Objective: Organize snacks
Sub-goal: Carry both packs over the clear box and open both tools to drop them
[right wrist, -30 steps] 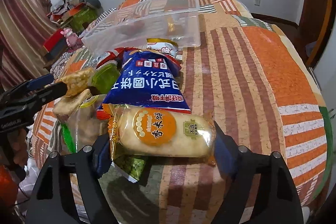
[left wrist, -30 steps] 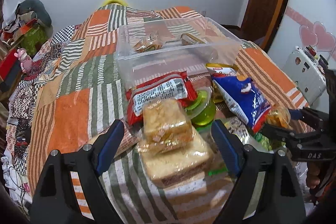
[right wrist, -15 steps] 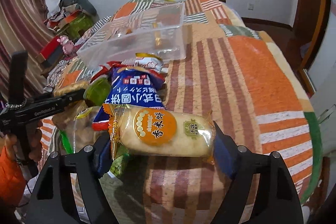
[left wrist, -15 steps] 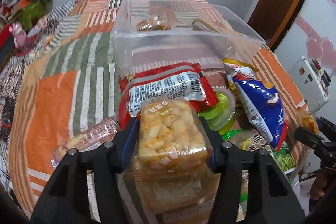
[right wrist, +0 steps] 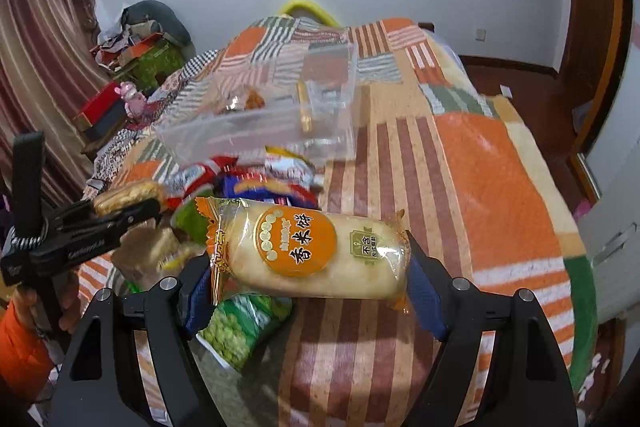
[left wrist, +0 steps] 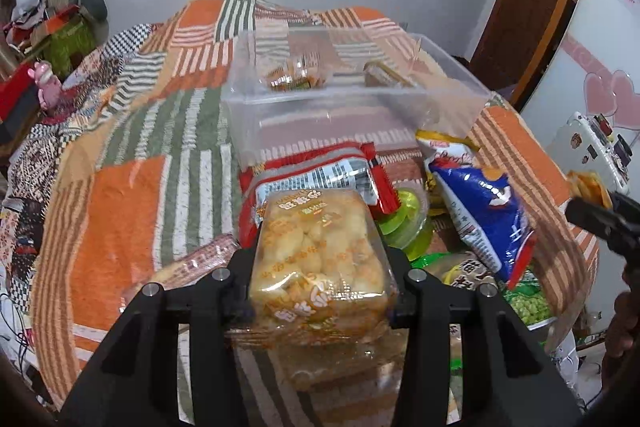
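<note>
Now clamped tight in the left gripper [left wrist: 320, 291]: a clear pack of puffed rice snacks [left wrist: 318, 255], jaws pressing both sides. Over right, pinched lengthwise in the right gripper [right wrist: 310, 289]: a rice cracker packet [right wrist: 308, 253], above the snack pile [right wrist: 244, 187], clear plastic bin [right wrist: 256, 131] beyond on the bed.

Patchwork bed with a snack pile

The bed [left wrist: 120, 187], under an orange, green and striped quilt, carries a clear plastic bin [left wrist: 344, 115]. Just before the bin lie a red packet [left wrist: 320, 175], a blue bag [left wrist: 480, 211], a yellow-white packet [left wrist: 444, 143] and a green-pea pack [right wrist: 236, 327].
</note>
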Tool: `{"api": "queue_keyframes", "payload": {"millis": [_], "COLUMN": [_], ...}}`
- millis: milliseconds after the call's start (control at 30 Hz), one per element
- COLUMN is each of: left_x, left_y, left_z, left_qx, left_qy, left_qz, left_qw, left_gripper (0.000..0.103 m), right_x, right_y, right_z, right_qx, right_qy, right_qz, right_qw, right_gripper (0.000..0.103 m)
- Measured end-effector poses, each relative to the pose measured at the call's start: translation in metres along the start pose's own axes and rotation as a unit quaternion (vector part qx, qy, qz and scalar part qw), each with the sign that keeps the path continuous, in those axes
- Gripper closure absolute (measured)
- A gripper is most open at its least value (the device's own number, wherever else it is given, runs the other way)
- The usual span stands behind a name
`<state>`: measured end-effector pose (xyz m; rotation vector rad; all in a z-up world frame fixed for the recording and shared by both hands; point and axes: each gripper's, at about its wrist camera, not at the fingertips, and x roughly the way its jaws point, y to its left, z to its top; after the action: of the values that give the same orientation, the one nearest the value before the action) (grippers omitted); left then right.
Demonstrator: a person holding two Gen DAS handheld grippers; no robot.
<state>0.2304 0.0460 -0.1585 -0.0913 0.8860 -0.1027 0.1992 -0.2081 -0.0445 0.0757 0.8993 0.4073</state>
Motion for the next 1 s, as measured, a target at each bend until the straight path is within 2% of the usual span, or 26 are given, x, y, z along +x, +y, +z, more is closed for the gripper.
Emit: {"api": "queue_keyframes", "payload": {"millis": [467, 767, 1000], "left_x": [-0.035, -0.029, -0.01], "left_y": [0.001, -0.001, 0.003], "left_z": [0.05, 0.086, 0.107], "left_qx": [0.009, 0.015, 0.022], "left_qy": [-0.064, -0.092, -0.096], "left_qz": [-0.005, -0.001, 0.008], "left_qw": [0.9979, 0.9956, 0.9951], "left_gripper": [0.058, 0.058, 0.058], "right_x": [0.004, 0.026, 0.055], "right_y": [0.024, 0.041, 0.054], "right_z": [0.068, 0.097, 0.113], "right_qx": [-0.055, -0.073, -0.09], "right_qy": [-0.068, -0.078, -0.071], "right_qz": [-0.005, -0.003, -0.008], "right_qw": [0.996, 0.994, 0.993], "right_gripper": [0.026, 0.026, 0.026]}}
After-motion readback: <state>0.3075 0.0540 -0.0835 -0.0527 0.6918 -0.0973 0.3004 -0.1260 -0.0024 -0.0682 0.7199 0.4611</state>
